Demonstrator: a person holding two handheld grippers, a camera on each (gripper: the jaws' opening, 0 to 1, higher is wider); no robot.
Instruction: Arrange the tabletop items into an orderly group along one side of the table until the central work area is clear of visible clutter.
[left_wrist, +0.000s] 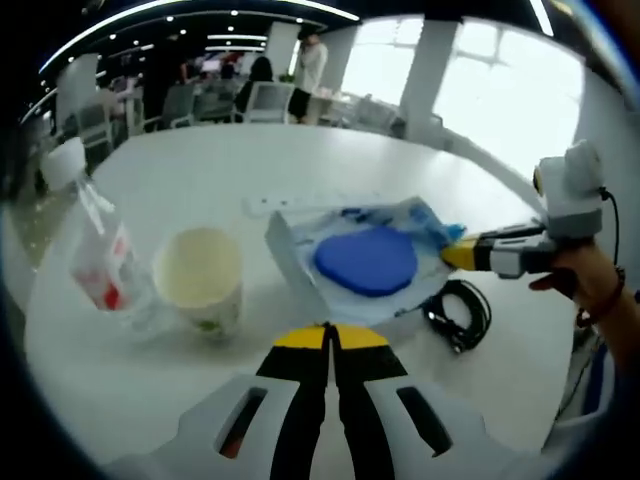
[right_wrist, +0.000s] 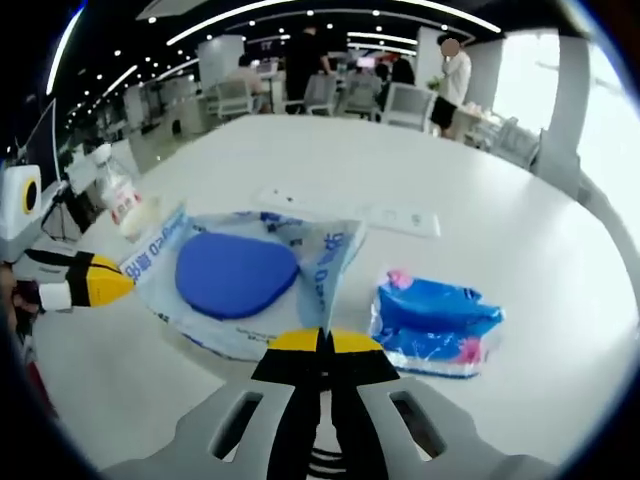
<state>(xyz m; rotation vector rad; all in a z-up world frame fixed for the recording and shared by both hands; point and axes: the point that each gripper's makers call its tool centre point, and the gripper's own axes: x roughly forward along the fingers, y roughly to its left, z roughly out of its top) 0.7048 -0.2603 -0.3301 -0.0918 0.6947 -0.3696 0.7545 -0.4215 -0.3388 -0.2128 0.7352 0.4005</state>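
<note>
Left gripper (left_wrist: 327, 338): jaws pressed together, nothing between them, yellow tips just short of clear plastic bag (left_wrist: 300, 262) holding blue oval pad (left_wrist: 367, 261). Paper cup (left_wrist: 200, 272) upright to left of tips, clear plastic bottle (left_wrist: 95, 240) beside it, both on white round table (left_wrist: 200, 160). White power strip (left_wrist: 300, 203) behind bag; black coiled cable (left_wrist: 458, 312) to right.

Right gripper (right_wrist: 322, 342): jaws closed tight, empty, tips at near edge of same bag. Blue tissue pack (right_wrist: 433, 325) just right of tips, flat on table. Seen from left gripper view, right gripper reaching in from right, held by a hand (left_wrist: 590, 285), yellow tip against bag's far edge. Seen from right gripper view, left gripper entering from left, tip near bag. People and chairs in background.
</note>
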